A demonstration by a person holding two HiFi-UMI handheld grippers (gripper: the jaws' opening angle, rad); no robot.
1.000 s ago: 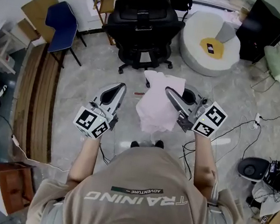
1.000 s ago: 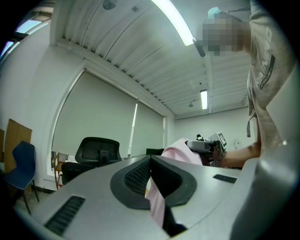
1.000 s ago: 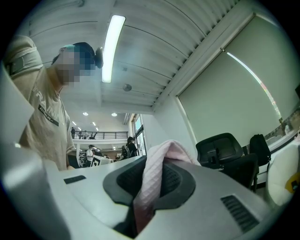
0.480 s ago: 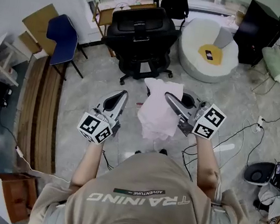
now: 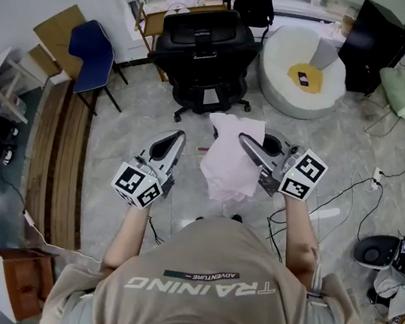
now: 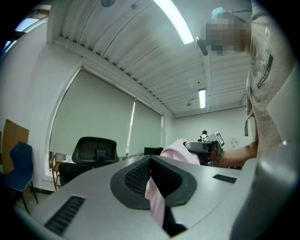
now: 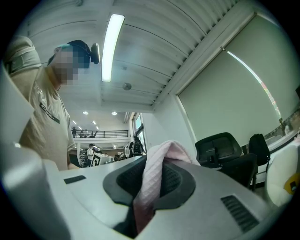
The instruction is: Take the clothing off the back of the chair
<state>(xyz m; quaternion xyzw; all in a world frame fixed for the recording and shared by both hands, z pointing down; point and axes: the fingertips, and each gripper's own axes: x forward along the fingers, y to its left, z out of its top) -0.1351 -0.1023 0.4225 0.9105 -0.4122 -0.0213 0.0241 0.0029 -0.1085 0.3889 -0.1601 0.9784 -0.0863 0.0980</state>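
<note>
A pale pink garment (image 5: 228,165) hangs free in the air in front of the person, clear of the black office chair (image 5: 202,43) further back. My right gripper (image 5: 244,136) is shut on its upper edge; in the right gripper view the quilted pink cloth (image 7: 151,183) is pinched between the jaws of that gripper (image 7: 152,164). My left gripper (image 5: 174,136) hovers to the left of the garment, apart from it, jaws together with nothing between them. In the left gripper view its tips (image 6: 150,159) meet, and the pink garment (image 6: 180,146) shows beyond.
A white round pouf (image 5: 304,71) stands right of the chair. A blue chair (image 5: 91,44) and wooden planks (image 5: 56,149) lie at the left. Cables (image 5: 350,192) and a round grey device (image 5: 370,249) are on the floor at the right. A black bin (image 5: 273,140) sits behind the garment.
The head view has shifted slightly. Both grippers and the hanging garment keep their places.
</note>
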